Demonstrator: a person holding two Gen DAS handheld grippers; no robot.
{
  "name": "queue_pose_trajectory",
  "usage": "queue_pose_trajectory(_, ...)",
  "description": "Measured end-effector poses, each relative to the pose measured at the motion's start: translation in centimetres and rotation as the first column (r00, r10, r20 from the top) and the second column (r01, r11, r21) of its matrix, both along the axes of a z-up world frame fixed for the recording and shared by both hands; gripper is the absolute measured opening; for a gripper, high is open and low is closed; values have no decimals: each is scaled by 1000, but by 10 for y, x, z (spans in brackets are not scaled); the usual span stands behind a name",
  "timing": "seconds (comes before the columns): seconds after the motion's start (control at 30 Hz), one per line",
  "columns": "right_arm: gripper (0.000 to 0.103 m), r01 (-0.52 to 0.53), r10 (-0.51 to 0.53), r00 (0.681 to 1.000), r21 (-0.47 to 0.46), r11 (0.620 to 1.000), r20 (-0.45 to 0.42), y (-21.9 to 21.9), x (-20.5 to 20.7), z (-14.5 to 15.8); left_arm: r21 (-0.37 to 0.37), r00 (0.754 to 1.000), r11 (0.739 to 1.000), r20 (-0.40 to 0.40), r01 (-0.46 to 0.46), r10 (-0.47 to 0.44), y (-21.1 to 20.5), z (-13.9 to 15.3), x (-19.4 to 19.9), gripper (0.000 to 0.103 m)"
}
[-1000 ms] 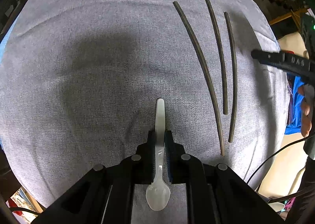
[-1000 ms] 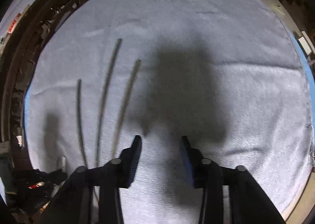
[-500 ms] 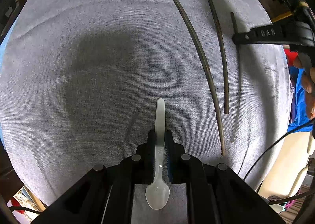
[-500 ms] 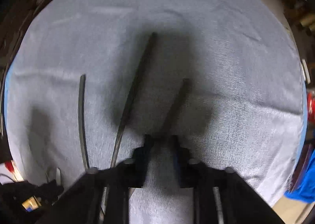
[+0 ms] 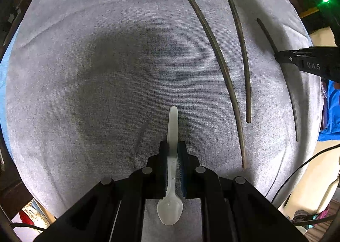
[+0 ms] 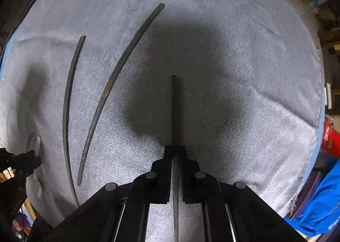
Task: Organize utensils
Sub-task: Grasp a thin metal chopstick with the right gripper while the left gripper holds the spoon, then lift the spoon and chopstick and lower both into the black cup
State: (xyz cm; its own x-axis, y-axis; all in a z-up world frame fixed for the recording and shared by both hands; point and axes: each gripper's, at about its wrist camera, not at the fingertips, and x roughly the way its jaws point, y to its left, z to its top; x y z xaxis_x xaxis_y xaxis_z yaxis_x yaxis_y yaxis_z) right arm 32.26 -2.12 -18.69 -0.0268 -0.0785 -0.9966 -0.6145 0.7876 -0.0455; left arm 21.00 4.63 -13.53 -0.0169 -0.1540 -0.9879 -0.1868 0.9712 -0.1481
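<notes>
Tongs in your left hand (image 5: 172, 146) clamp a white spoon (image 5: 171, 157); right tongs (image 6: 175, 152) pinch one dark chopstick (image 6: 175, 110) lengthwise, likely for regrouping beside two others.

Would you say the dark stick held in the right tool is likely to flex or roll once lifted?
The dark stick looks straight beyond the right tool, so probably stiff. It seems thin and round, so apt to roll on the grey cloth.

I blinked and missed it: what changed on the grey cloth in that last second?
The right gripper, open a second ago, moved onto the rightmost dark stick and closed on it. The left gripper kept holding the white spoon; the other two sticks stayed put.
</notes>
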Motion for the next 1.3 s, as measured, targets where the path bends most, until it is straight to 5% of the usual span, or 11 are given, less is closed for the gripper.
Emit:
queue_pose_trajectory(0.47, 7, 18, -17, 1000, 23, 1000, -14, -26, -8, 10, 15, 998, 998, 12, -67, 67, 9, 4, 13, 10)
queue_pose_trajectory(0.57, 7, 20, -19, 1000, 27, 999, -19, -83, -30, 17, 13, 998, 997, 8, -70, 70, 9, -1, 15, 10)
queue_pose_trajectory(0.87, 7, 31, -31, 999, 37, 999, -13, -130, -62, 17, 1, 997, 997, 17, -82, 82, 10, -1, 15, 10)
queue_pose_trajectory(1.07, 7, 109, -112, 994, 142, 984, 13, -159, -66, 32, -18, 988, 990, 59, -142, 143, 27, 6, 3, 10)
queue_pose_trajectory(1.17, 7, 88, -88, 996, 102, 991, -6, -159, -76, 27, -12, 991, 991, 34, -131, 131, 26, 6, -2, 10)
queue_pose_trajectory(1.3, 7, 55, -53, 998, 50, 997, -35, -147, -95, 1, 13, 994, 999, -94, -51, 52, 15, -3, 9, 10)
